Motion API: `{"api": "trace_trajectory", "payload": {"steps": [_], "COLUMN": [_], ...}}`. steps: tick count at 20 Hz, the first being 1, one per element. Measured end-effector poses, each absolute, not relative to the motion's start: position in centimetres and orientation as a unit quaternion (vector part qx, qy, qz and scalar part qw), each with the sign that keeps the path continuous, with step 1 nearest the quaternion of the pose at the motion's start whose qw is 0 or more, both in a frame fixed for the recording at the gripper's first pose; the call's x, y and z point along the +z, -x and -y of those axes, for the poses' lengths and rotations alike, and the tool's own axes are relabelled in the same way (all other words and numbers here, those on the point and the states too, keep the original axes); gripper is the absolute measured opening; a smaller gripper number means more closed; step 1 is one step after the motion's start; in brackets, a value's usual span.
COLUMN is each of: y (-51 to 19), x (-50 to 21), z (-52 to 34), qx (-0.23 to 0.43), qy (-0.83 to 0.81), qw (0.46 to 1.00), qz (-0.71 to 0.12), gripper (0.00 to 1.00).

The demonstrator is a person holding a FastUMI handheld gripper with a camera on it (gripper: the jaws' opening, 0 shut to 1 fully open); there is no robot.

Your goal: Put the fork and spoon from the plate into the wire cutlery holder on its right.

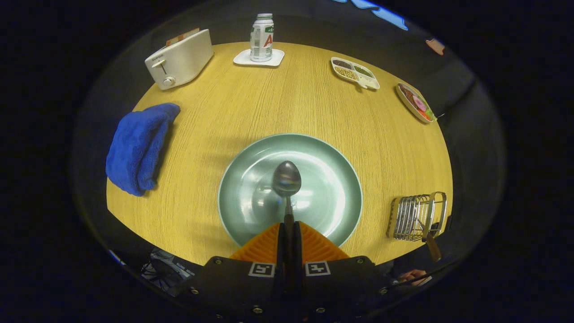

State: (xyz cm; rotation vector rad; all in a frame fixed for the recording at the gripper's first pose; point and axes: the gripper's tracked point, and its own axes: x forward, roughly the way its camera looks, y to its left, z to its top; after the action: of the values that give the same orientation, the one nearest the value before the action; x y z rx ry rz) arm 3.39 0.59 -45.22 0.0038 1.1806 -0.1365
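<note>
Gripper view: my gripper [289,242] is clamped narrow on the spoon [287,179], both fingers pressing the handle w/ no gap left between them. Spoon is lifted above the green plate [332,215], I judge, since its blurred reflection sits on the plate surface under the bowl. Long axis runs straight ahead along my fingers, bowl end pointing away from me, handle end back in the grip. Holding it low on the handle keeps the bowl free, prob. so it can drop into the wire cutlery holder [415,217], which sits near the table [278,103] edge, right of the plate & well apart from it. A wooden-handled utensil already leans in the holder; looks like the fork [431,244], but can't tell for sure.
</note>
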Motion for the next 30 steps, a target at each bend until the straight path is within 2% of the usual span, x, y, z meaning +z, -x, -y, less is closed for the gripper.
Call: {"api": "trace_trajectory", "payload": {"steps": [8,9,13,21,30], "y": [-4.8,-5.0,-4.6,-2.1,3.0], "x": [-42.4,-41.8,-40.5,-34.1,-32.6], "z": [-0.5,-1.5,-0.4,7.7,16.6], "qx": [-0.055,-0.053,-0.078,-0.202,-0.318], "qy": [0.009,0.000,-0.003,-0.034,-0.099], "qw": [0.862,0.867,0.865,0.860,0.813], "qz": [-0.503,-0.496,-0.496,-0.468,-0.478], "gripper": [0.11,0.01,0.00,0.00,0.00]}}
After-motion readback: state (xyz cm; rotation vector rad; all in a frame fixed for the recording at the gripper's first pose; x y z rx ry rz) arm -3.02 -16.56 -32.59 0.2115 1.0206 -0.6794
